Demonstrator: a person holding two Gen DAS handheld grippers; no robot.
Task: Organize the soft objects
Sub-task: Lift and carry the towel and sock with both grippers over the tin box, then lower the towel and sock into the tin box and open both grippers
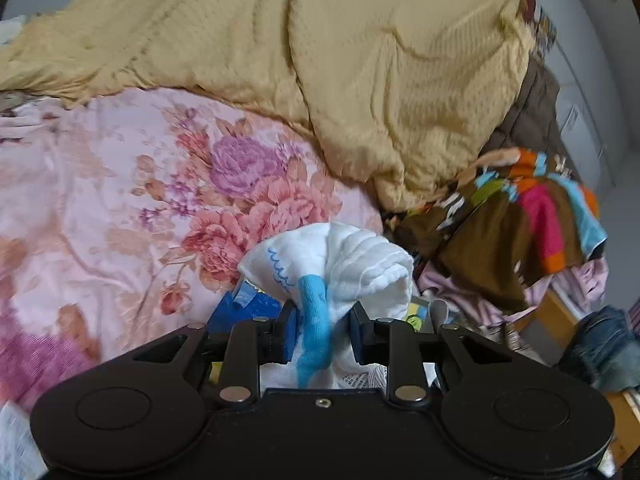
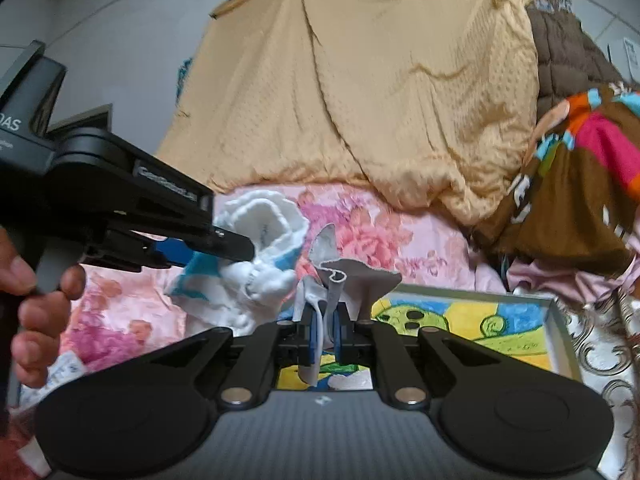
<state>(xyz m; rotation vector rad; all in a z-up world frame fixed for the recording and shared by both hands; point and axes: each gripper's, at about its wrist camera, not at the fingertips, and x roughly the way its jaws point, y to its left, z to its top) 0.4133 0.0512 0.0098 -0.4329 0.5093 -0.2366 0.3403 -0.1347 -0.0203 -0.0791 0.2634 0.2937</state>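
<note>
Two grippers, each clamped on cloth above the bed. Left gripper pinches a white sock with blue marks, held over the floral sheet. Right gripper is fully closed on a thin grey cloth, just right of that sock.

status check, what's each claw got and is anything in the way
Left claw shut on white and blue sock. Right claw shut on grey cloth. Both lifted over the floral sheet; yellow quilt heaped ahead.
</note>
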